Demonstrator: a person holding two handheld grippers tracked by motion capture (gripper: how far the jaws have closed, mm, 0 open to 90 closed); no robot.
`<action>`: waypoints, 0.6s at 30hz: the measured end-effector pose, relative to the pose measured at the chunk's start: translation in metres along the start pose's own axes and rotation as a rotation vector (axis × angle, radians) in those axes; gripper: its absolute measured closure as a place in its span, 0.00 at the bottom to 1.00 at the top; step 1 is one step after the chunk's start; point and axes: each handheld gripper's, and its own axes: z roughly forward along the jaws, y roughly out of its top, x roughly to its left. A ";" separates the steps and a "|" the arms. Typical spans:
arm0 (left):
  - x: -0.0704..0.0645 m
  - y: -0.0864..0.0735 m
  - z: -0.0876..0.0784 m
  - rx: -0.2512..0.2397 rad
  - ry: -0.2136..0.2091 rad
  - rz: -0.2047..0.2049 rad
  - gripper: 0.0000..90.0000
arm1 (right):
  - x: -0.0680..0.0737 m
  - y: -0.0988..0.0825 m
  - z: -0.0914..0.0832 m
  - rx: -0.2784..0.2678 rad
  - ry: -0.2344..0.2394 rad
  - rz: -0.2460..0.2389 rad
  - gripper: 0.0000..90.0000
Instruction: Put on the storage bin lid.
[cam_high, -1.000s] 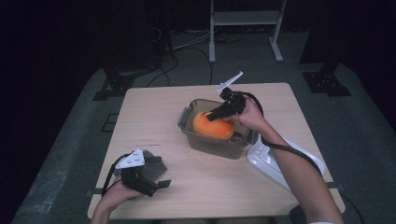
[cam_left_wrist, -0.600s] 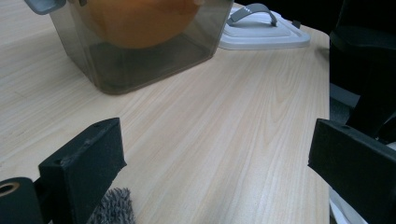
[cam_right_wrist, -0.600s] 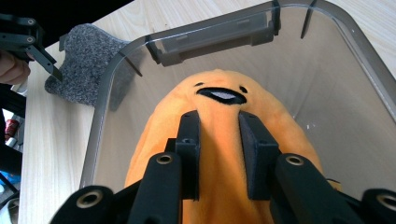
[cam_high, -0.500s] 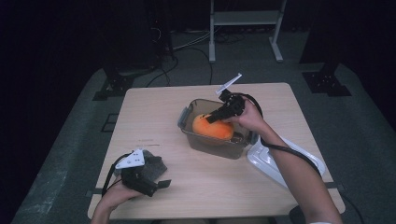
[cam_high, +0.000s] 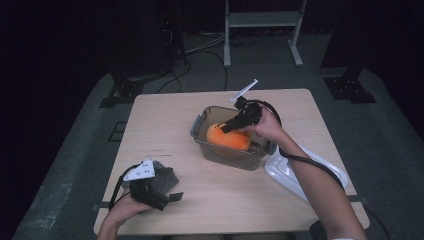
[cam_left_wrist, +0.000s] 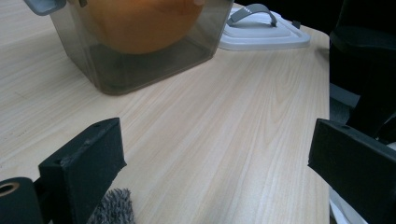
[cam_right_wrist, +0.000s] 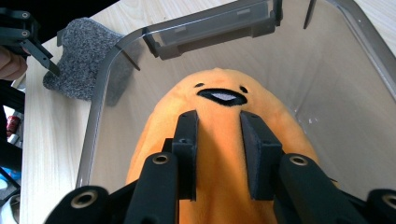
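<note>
- A light wood surface stands in a dark room, with cables and a metal stand on the floor behind it.
- The orange plush toy lies inside the clear box, right under the right tongs.
- The right tongs reach down into the box. Their jaws are narrow and have just been opening a little. A fold of the toy's fur sits between them, and the pads seem to pinch it only lightly now.
- The toy looks soft, squashy and light. It should not break or slip. I think a pinch of fur on top of its back, behind the face, is a good place to hold it.
- The box walls stand close around the toy, with a latch on the rim just past the toy's face. The way up is free.
- The white lid lies flat on the surface beside the right arm, just next to the box.
- The left tongs rest wide open and hold nothing, well apart from the box.
- A grey fuzzy cloth lies right by the left tongs, with bare surface between them and the box.
</note>
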 end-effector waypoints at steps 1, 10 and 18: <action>0.000 0.000 0.000 0.000 0.000 0.000 0.03 | 0.000 0.000 0.000 0.003 0.000 0.000 0.76; 0.000 0.000 0.000 -0.002 -0.001 -0.004 0.03 | 0.000 0.000 0.001 0.014 -0.003 0.001 0.74; 0.000 0.000 0.000 -0.001 -0.001 -0.003 0.03 | 0.000 -0.001 0.002 0.031 -0.009 0.009 0.72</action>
